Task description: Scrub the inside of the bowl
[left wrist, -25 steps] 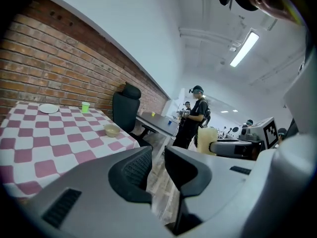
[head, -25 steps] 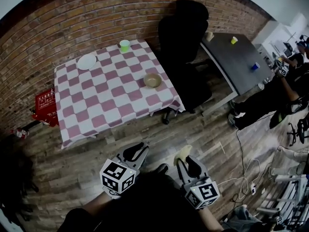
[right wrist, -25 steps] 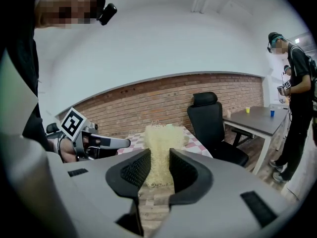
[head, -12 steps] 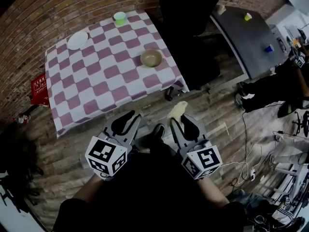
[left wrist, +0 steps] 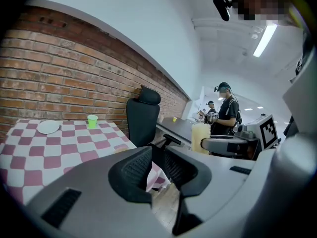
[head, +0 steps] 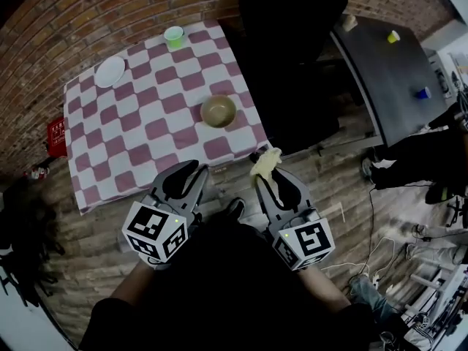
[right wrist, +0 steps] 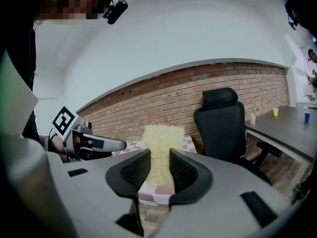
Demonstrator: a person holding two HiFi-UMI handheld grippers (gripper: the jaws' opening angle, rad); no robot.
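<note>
1. Ahead of both grippers stands the table (head: 146,145) with a pink-and-white checked cloth. Its near edge lies just beyond your jaw tips, and you are over the wooden floor, not yet over the cloth.
2. Beyond the right gripper (head: 269,178), past the table corner, stands a black office chair (head: 292,42). It has no part in the task.
3. Your left gripper (head: 191,172) is released. Its jaws stand a little apart with nothing between them, and through the gap only the cloth edge and floor show. Your right gripper is clenched on the scrubbing pad (head: 265,163).
4. The bowl (head: 219,111) sits upright on the cloth, ahead of the right gripper and a little to its left, between the lines of the two grippers. It is apart from both and looks empty. A white plate (head: 110,72) and a green cup (head: 174,36) are far ahead of the left gripper, well apart from the bowl.
5. The pad is pale yellow and fibrous, and it stands up out of the right jaws.
6. I judge this to be the approach step, because no scrubbing has begun. The next move calls for you to reach over the table edge. Close the left jaws on the bowl rim so the bowl cannot slide on the cloth, then lower the pad inside.
</note>
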